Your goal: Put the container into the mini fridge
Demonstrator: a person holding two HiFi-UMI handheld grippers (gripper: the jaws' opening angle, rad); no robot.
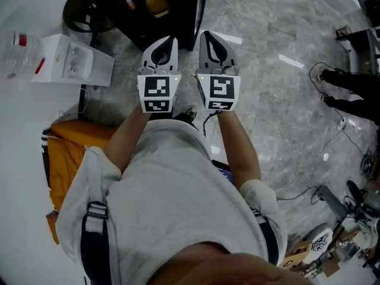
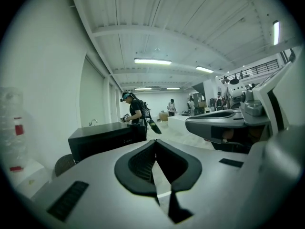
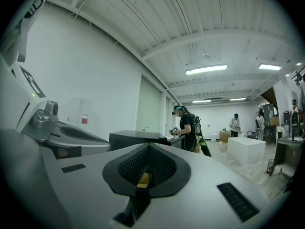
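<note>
The task is at its very start, judging by the hands. The left hand-held gripper (image 1: pixel 168 40) and the right hand-held gripper (image 1: pixel 209 37) hang side by side in front of the person's chest at centre frame. Both have their jaws closed on nothing of the task's. A small yellow speck shows at the seam of the right one's pads, and I cannot tell what it is. The likely container, a clear plastic jar with a red label (image 1: pixel 21 52), stands on the white counter (image 1: pixel 18 111) at the upper left of the head view, well apart from both grippers. The next move probably calls for swinging toward the upper left, opening one pair of jaws and closing them round the jar. A white box (image 1: pixel 71 58) sits just beside the jar on the gripper side, so the reach needs to go around or over it. At top centre stands a black cabinet (image 1: pixel 172 5) with a yellow item (image 1: pixel 157 5) on it. Whether the cabinet is the mini fridge I cannot tell. A dark round stool (image 1: pixel 83 10) stands at its left. Cables (image 1: pixel 341 129) trail over the grey floor (image 1: pixel 279 100) at right, where another person (image 1: pixel 350 82) is standing.
</note>
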